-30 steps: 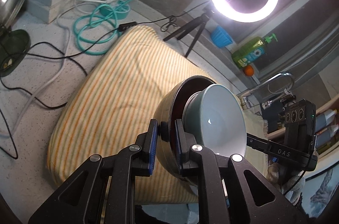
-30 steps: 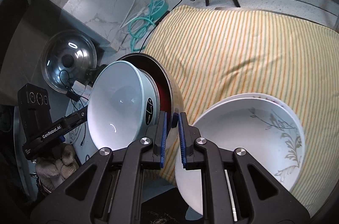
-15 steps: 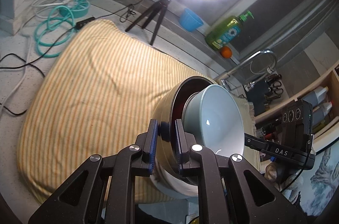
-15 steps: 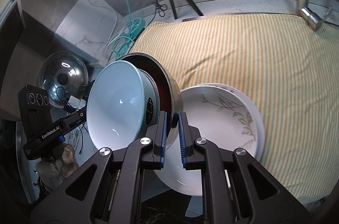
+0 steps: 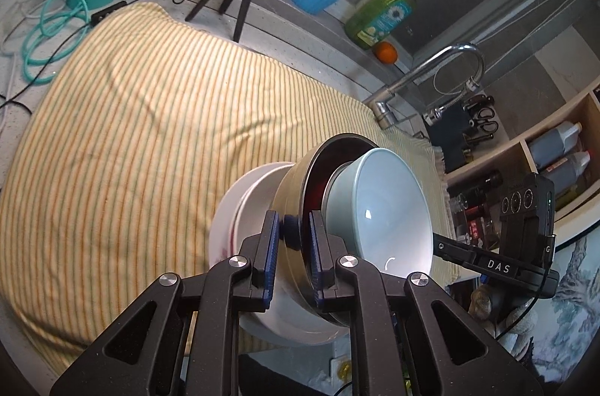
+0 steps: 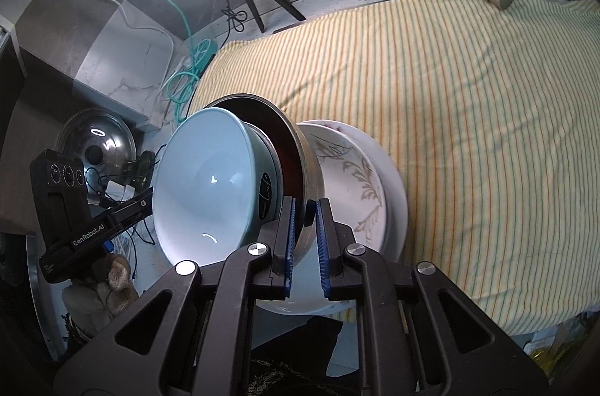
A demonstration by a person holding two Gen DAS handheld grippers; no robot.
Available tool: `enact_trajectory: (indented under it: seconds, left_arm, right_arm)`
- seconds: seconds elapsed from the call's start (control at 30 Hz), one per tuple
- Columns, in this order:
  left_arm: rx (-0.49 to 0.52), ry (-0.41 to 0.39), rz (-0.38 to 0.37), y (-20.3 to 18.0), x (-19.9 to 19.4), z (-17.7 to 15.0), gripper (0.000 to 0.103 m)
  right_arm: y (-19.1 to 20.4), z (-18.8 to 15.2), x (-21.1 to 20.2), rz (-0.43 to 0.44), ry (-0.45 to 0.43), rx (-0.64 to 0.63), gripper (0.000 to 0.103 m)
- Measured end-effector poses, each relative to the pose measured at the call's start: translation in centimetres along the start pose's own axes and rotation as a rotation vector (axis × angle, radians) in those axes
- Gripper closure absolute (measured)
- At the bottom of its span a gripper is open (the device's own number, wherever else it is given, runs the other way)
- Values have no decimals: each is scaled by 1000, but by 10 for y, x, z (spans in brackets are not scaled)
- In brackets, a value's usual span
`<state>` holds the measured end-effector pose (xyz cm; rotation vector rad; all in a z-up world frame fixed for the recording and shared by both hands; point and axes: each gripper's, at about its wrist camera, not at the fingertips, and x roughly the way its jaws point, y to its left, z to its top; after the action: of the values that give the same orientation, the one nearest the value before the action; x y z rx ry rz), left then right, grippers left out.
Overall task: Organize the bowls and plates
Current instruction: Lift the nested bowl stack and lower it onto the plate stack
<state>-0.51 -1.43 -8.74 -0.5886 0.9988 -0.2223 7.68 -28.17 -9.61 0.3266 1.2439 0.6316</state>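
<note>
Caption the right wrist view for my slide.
Right claw clamps a metal bowl's rim, pale blue bowl nested inside, above leaf-patterned white plates on striped cloth.

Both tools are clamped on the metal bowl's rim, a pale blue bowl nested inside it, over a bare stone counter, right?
Not quite. Both the left tool and right tool do clamp the metal bowl with the pale blue bowl nested inside, but below lies a white patterned plate on a striped cloth, as the right wrist view shows.
</note>
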Motion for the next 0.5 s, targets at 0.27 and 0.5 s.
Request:
enact_trajectory:
  seconds: [0.27, 0.5]
  left_arm:
    - [3, 37, 8, -5, 13, -5, 91]
    - [3, 46, 18, -8, 17, -6, 91]
  right_arm:
    - [-12, -8, 0, -13, 11, 18, 91]
    - [-15, -9, 1, -13, 21, 24, 91]
